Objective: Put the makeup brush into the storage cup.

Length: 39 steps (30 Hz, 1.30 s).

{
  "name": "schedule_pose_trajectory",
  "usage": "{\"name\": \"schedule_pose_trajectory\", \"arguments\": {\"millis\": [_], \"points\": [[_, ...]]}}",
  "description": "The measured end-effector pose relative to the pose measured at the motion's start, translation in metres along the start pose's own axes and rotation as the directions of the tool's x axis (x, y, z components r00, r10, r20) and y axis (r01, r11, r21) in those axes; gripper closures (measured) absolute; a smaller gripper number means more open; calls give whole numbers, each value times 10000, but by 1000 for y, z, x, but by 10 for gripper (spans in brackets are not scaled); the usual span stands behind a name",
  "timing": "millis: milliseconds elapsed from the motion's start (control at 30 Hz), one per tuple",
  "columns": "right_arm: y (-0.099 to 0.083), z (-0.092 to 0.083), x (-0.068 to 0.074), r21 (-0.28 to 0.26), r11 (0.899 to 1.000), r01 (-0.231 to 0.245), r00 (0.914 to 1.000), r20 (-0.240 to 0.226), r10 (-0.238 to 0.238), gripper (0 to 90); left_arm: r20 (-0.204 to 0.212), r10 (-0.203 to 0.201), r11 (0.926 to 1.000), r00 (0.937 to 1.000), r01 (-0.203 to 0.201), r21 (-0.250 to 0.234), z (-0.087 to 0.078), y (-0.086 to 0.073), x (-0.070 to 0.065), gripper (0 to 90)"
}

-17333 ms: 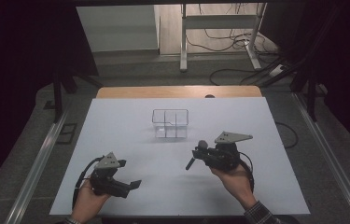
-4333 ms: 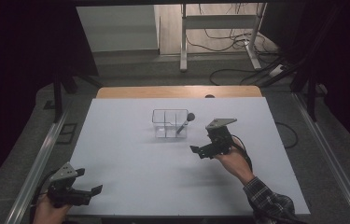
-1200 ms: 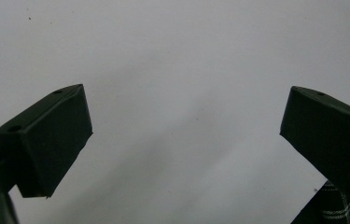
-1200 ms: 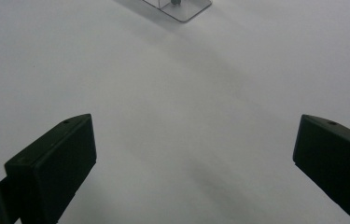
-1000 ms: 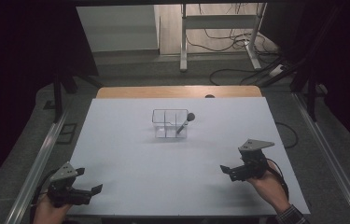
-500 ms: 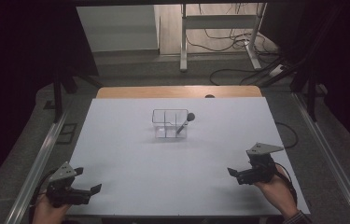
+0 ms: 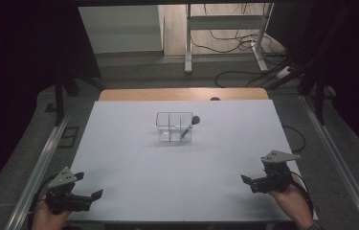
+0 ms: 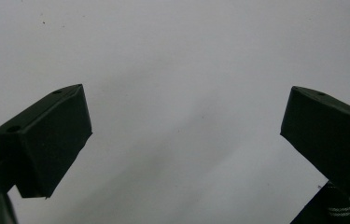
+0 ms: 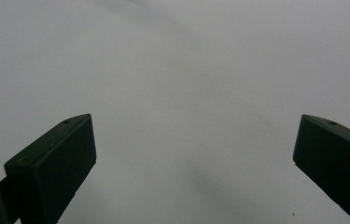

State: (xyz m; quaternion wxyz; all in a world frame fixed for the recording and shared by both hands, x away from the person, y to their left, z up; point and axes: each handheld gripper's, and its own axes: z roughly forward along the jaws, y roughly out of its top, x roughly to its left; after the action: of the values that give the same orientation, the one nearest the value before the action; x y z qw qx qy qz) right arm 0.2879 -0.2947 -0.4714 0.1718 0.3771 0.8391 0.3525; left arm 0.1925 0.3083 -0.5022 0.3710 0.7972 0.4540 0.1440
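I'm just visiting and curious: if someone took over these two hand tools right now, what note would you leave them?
Left gripper: open, holding nothing, at the near left table edge.
Right gripper: open, holding nothing, at the near right.
Dark round-headed tool: leaning in the right side of the clear divided box at mid-table.
Done: tool is in the box.
Left: apparently nothing; no other loose items on the white table.

A white-topped desk (image 7: 182,167) with a strip of bare wood (image 7: 182,94) along its far edge stands on grey floor (image 7: 134,72). Beyond the far edge, a white metal frame (image 7: 225,28) stands among loose black cables (image 7: 244,72). Metal rails (image 7: 38,167) flank the desk's sides. Dark areas border both sides.
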Motion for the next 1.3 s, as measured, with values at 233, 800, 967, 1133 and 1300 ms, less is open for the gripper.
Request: {"name": "schedule_pose_trajectory", "arguments": {"millis": [233,800,967,1133,1300], "points": [[-7,-6,-3,51,10000,-77,9999,154,77,0,2,-72,10000,10000,72,-31,-2,-3,1,20],[-22,-17,-7,236,9994,-271,9981,569,257,0,22,-80,9999,10000,80,-74,-5,-7,3,20],[-25,-21,-8,270,9991,-333,9971,687,314,0,11,-101,9999,9999,101,-77,-5,-8,4,20],[-32,-25,-11,257,9985,-476,9957,805,454,0,2,-110,9999,9999,110,-69,-6,-8,4,20],[-37,-29,-12,183,9981,-593,9951,800,576,0,7,-126,9999,9999,126,-41,-5,-9,4,20]]}}
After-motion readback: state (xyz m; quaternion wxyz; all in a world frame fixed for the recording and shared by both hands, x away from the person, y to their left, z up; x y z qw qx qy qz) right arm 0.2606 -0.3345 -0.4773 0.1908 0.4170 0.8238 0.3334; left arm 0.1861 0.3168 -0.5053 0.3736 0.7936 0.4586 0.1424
